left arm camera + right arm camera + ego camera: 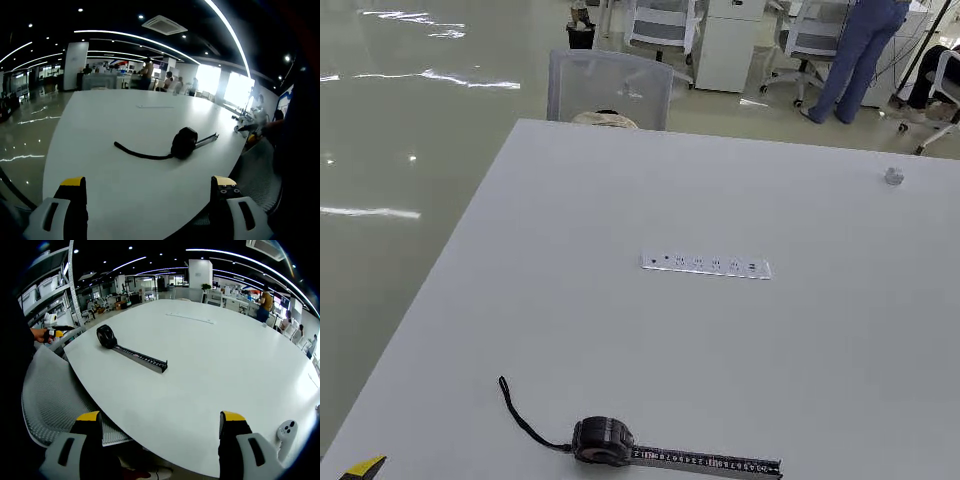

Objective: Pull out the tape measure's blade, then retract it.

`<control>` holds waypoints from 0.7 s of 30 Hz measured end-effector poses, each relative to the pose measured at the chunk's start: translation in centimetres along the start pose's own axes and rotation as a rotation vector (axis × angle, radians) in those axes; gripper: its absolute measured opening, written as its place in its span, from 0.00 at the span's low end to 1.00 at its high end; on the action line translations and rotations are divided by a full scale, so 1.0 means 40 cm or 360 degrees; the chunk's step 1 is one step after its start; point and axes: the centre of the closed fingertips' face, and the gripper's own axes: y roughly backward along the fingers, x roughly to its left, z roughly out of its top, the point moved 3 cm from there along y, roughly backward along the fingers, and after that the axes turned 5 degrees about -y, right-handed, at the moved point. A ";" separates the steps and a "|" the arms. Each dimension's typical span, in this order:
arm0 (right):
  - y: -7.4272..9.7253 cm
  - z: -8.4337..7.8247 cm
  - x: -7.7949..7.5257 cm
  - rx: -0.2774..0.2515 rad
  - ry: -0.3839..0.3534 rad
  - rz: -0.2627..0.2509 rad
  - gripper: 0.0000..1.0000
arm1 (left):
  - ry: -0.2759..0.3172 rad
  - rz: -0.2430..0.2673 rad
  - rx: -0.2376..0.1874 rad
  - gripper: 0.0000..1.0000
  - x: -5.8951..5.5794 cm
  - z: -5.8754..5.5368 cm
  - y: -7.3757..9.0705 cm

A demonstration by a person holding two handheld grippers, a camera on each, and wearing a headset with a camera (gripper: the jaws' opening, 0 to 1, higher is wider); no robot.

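— White office table point(620, 200), shiny floor point(400, 120) behind. Where's the tape measure point(603, 441)?
— Near the table's front edge, blade point(705, 462) partly out along it.
— And the grippers?
— Left gripper point(148, 181) and right gripper point(160, 416) both spread empty, off that edge.
— Risks?
— A nudge could slide it off; the blade may whip back.

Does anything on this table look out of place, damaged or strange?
One thing: the tape measure near the front edge of the table lies with its blade pulled out flat, though the left gripper and right gripper are both open and apart from it. Nothing looks spilled or damaged.
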 end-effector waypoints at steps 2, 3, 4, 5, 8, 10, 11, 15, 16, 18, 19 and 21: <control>0.003 -0.001 -0.002 -0.0002 -0.0005 -0.0005 1.00 | -0.0005 -0.0010 0.0000 1.00 -0.002 0.009 -0.006; 0.004 -0.001 -0.003 -0.0005 -0.0007 -0.0009 1.00 | -0.0008 -0.0019 0.0000 1.00 -0.005 0.014 -0.010; 0.006 -0.001 -0.003 -0.0008 -0.0011 -0.0011 1.00 | -0.0010 -0.0025 -0.0002 1.00 -0.006 0.018 -0.013; 0.007 0.000 -0.002 -0.0012 -0.0012 -0.0011 1.00 | -0.0010 -0.0028 0.0003 1.00 -0.005 0.018 -0.016; 0.008 -0.001 -0.001 -0.0020 -0.0012 -0.0017 1.00 | -0.0008 -0.0042 0.0014 1.00 -0.006 0.023 -0.025; 0.007 -0.005 -0.002 -0.0020 -0.0014 -0.0015 1.00 | -0.0015 -0.0046 0.0021 1.00 -0.006 0.024 -0.030; 0.006 -0.007 -0.002 -0.0019 -0.0015 -0.0016 1.00 | -0.0016 -0.0048 0.0022 1.00 -0.006 0.024 -0.032; 0.009 -0.007 0.000 -0.0034 -0.0039 -0.0027 1.00 | -0.0025 -0.0055 0.0021 1.00 -0.006 0.025 -0.034; 0.009 -0.010 -0.002 -0.0032 -0.0039 -0.0031 1.00 | -0.0036 -0.0057 0.0008 1.00 -0.007 0.028 -0.035; 0.010 -0.010 -0.002 -0.0035 -0.0048 -0.0034 1.00 | -0.0039 -0.0060 0.0007 1.00 -0.009 0.030 -0.035; 0.010 -0.011 -0.003 -0.0032 -0.0049 -0.0036 1.00 | -0.0037 -0.0060 0.0012 1.00 -0.008 0.029 -0.035; 0.006 -0.021 -0.010 -0.0023 -0.0045 -0.0040 1.00 | -0.0037 -0.0059 0.0021 1.00 -0.008 0.027 -0.034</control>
